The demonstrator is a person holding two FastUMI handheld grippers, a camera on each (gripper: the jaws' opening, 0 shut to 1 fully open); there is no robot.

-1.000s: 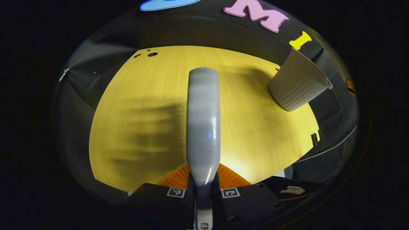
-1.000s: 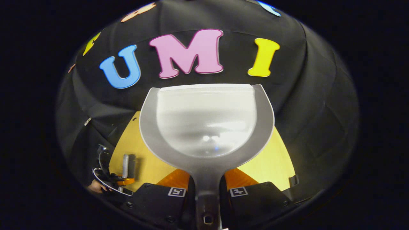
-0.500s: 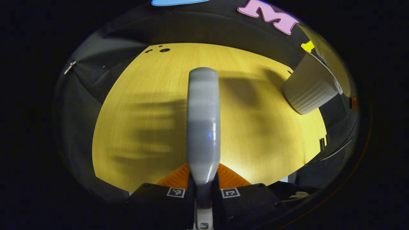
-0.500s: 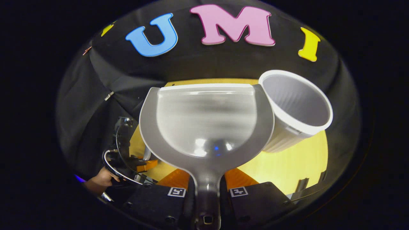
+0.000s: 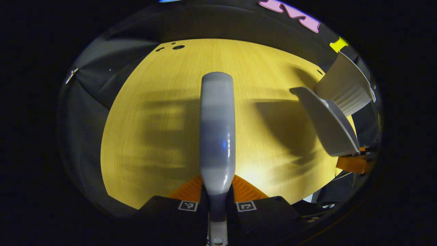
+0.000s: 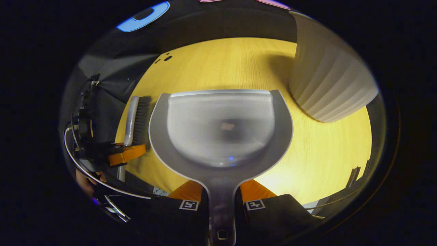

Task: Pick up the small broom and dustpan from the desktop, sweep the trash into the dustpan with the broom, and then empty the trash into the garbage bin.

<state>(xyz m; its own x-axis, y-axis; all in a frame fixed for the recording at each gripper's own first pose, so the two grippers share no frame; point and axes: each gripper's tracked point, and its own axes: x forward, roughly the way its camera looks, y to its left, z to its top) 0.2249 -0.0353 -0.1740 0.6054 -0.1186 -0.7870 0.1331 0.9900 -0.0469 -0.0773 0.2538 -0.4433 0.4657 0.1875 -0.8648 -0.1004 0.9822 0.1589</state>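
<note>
yellow desktop now spreads behind the dustpan, which a second ago faced the booth wall. right gripper has tipped down, clamped on its handle; a scrap sits mid-pan. bin looms upper right, so emptying seems next. left gripper grips the broom, centre frame.
</note>
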